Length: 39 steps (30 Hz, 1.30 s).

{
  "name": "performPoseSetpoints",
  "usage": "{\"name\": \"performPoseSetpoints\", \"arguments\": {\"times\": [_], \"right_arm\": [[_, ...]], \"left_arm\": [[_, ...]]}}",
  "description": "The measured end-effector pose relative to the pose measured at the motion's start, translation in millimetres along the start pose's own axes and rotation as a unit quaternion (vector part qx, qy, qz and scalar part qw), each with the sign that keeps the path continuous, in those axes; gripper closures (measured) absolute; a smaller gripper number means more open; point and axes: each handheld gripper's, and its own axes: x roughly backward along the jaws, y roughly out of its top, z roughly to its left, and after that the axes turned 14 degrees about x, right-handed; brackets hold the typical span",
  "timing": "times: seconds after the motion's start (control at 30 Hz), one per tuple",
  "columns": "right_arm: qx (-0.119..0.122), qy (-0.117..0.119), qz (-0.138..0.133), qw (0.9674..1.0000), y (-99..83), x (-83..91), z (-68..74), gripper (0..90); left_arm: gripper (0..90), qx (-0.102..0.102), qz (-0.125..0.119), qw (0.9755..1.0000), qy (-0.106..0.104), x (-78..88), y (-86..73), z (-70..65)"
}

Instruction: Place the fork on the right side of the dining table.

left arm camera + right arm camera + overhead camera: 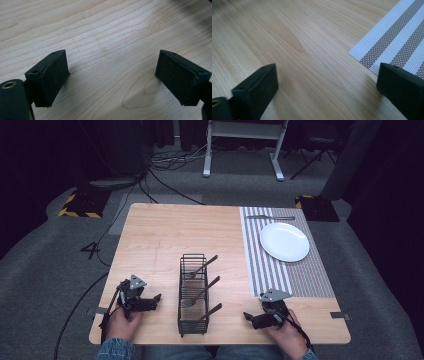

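Observation:
A black wire basket (193,295) stands near the table's front edge, with three dark utensils (202,289) leaning in it, handles up to the right. My left gripper (156,298) rests on the wood to the basket's left, jaws pointing at it. In its own view the left gripper (111,72) stands open over bare wood. To the basket's right lies my right gripper (247,317), jaws toward the basket. Seen from its own camera, the right gripper (327,85) is open with nothing between the pads, beside the striped placemat (394,40).
A white plate (284,241) sits on the striped placemat (300,275) at the table's right. A piece of cutlery (270,217) lies at the mat's far edge. Bare wooden table (160,235) spreads behind the basket. Cables and stands are on the floor beyond.

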Motion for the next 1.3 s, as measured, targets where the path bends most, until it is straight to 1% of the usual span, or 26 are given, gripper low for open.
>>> {"name": "performPoseSetpoints", "arguments": {"times": [0.07,0.2,0.27,0.33,0.5,0.6,0.67,0.73,0.93,1.17,1.3], "right_arm": [[0.006,0.002,-0.009,0.9999,-0.5,1.2,0.9,14.6],[0.012,0.004,-0.014,0.9998,-0.9,2.3,1.2,18.7],[0.011,0.005,-0.015,0.9998,-0.9,3.0,1.8,21.1],[0.010,0.006,-0.016,0.9998,-0.5,3.9,3.2,26.0],[0.011,0.010,-0.007,0.9999,2.4,7.4,5.3,39.7],[0.009,0.014,0.002,0.9999,4.2,9.6,5.1,45.0],[0.002,0.024,0.006,0.9997,5.2,10.8,4.3,47.4],[-0.006,0.037,0.006,0.9993,7.1,12.8,4.4,48.9],[-0.001,0.043,-0.013,0.9990,19.1,29.8,7.6,50.7],[-0.009,0.060,-0.038,0.9975,31.9,47.0,11.6,52.3],[0.000,0.070,-0.046,0.9965,42.7,55.0,17.0,52.9]], "left_arm": [[11.4,0.000,0.000,1.0000,0.000,0.0,0.0,0.0],[11.4,0.000,0.001,1.0000,0.000,0.0,0.1,0.1],[11.3,0.000,0.001,1.0000,0.000,-0.1,0.3,0.1],[11.3,-0.001,0.001,1.0000,-0.001,-0.2,0.4,0.2],[11.3,0.000,0.001,1.0000,-0.001,-0.2,0.3,0.1],[11.3,0.000,0.001,1.0000,-0.001,-0.2,0.3,0.1],[11.3,-0.001,0.001,1.0000,0.000,-0.1,0.4,0.2],[11.3,0.000,0.001,1.0000,0.000,-0.2,0.3,0.1],[11.3,0.000,0.001,1.0000,-0.001,-0.2,0.2,0.0],[11.3,0.000,0.001,1.0000,0.000,-0.1,0.2,0.0],[11.3,0.000,0.001,1.0000,-0.001,-0.2,0.2,0.0]]}}
